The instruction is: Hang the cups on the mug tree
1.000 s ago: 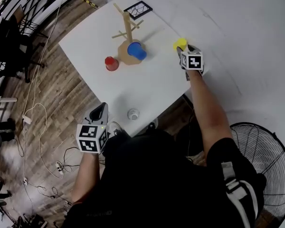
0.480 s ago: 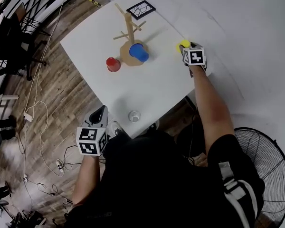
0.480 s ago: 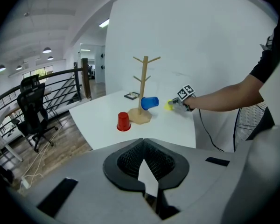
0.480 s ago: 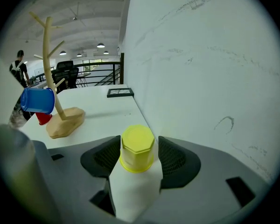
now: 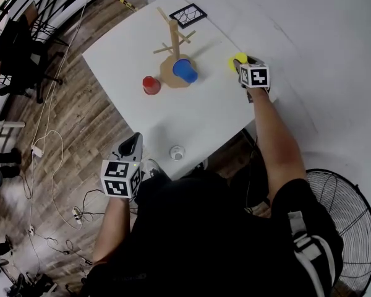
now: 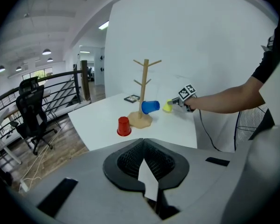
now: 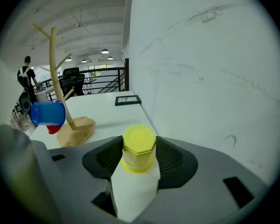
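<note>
Grip on, by the look of it: the right hand-held gripper (image 5: 241, 65) has the yellow cup (image 7: 139, 148) squarely between its jaws. They've just been closing, and the pads now meet the cup's sides with no gap showing, though they stand wide, because the cup is wide. The cup sits at the right edge of the table (image 5: 123, 54), upside down, its long axis upright, flat base to the ceiling and mouth on the tabletop.

Now the relation that matters. The mug tree (image 5: 173, 48) stands to the left of that gripper and a touch further out, well apart from the cup, its pegs slanting upward off the trunk. A blue cup (image 5: 186, 70) lies sideways low on the tree, apparently on a peg. So the yellow one likely needs lifting, carrying left and tipping until its mouth faces a free peg.

The right hand is far nearer. The left hand-held gripper (image 5: 135, 140) hangs off the table's near edge, jaws together, holding nothing. A red cup (image 5: 151, 85) waits upside down just left of the tree's base.
</note>
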Available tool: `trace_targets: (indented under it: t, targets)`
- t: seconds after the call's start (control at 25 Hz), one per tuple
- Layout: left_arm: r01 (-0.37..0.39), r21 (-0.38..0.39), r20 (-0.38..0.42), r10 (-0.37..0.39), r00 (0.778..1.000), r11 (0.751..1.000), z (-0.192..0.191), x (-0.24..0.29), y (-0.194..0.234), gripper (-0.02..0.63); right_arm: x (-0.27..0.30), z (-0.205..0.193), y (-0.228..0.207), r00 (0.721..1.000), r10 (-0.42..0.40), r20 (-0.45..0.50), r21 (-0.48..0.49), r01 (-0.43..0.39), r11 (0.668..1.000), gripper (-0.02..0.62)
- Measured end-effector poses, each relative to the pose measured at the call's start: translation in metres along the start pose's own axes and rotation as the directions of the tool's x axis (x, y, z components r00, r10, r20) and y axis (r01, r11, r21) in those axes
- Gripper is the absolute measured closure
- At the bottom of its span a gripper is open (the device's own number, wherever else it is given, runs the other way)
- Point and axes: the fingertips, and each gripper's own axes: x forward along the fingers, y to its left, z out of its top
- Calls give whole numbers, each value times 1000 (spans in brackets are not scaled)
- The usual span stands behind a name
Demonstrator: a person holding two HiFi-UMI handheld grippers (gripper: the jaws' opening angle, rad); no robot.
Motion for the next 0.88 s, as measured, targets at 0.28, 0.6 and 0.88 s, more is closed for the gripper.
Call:
trace_targets:
  t: [0.28, 0.6, 0.88]
  targets:
    - [29, 26, 30, -30, 999, 999, 16, 2, -5, 591, -28, 52, 31, 987, 101, 127, 35, -106, 994, 376]
    - [26, 25, 53, -28, 998, 999, 21, -7, 0, 591, -74, 122, 66, 929, 221, 296, 107, -262, 959, 376]
    - [18, 14, 73, -19, 997, 1000, 17, -16, 5, 591, -103, 177, 86, 866, 262, 426, 132, -346, 929, 376]
